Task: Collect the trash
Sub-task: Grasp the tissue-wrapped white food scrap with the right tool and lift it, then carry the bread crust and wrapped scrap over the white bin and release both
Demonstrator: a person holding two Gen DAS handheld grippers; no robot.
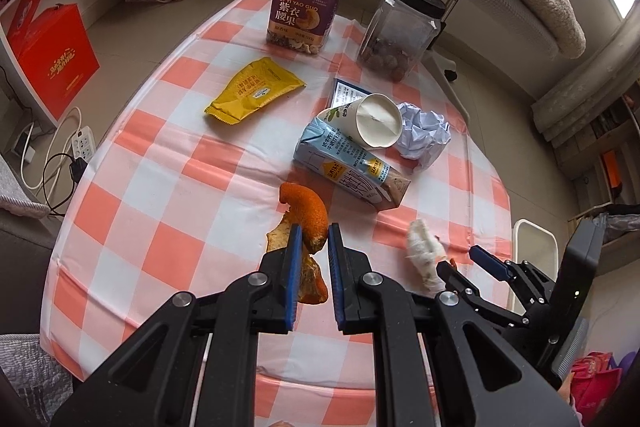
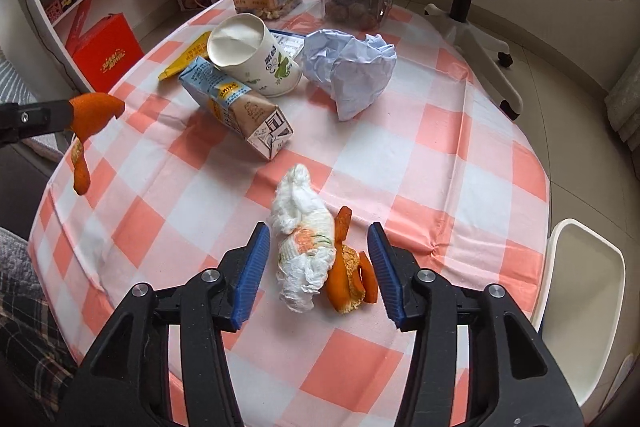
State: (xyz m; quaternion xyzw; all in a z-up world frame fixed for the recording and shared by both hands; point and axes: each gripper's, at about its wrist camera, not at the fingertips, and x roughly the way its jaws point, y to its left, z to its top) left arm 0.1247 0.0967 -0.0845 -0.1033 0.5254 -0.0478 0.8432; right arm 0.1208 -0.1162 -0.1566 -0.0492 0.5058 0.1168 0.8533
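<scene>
Left gripper [image 1: 314,239] fingers pinch an orange peel [image 1: 308,215], lifted off the bench [image 2: 400,155]. Right gripper [image 2: 318,259] fingers spread around crumpled tissue [image 2: 304,239] and peel scraps [image 2: 348,275]. Risk: closing probably catches one only; the dangling peel may tear.

Standing at the desk's [image 1: 160,187] far edge: labelled nut jar [image 1: 306,1], clear jar [image 1: 400,27]; beyond, office chair [image 2: 472,7], red box [image 1: 52,55].
</scene>
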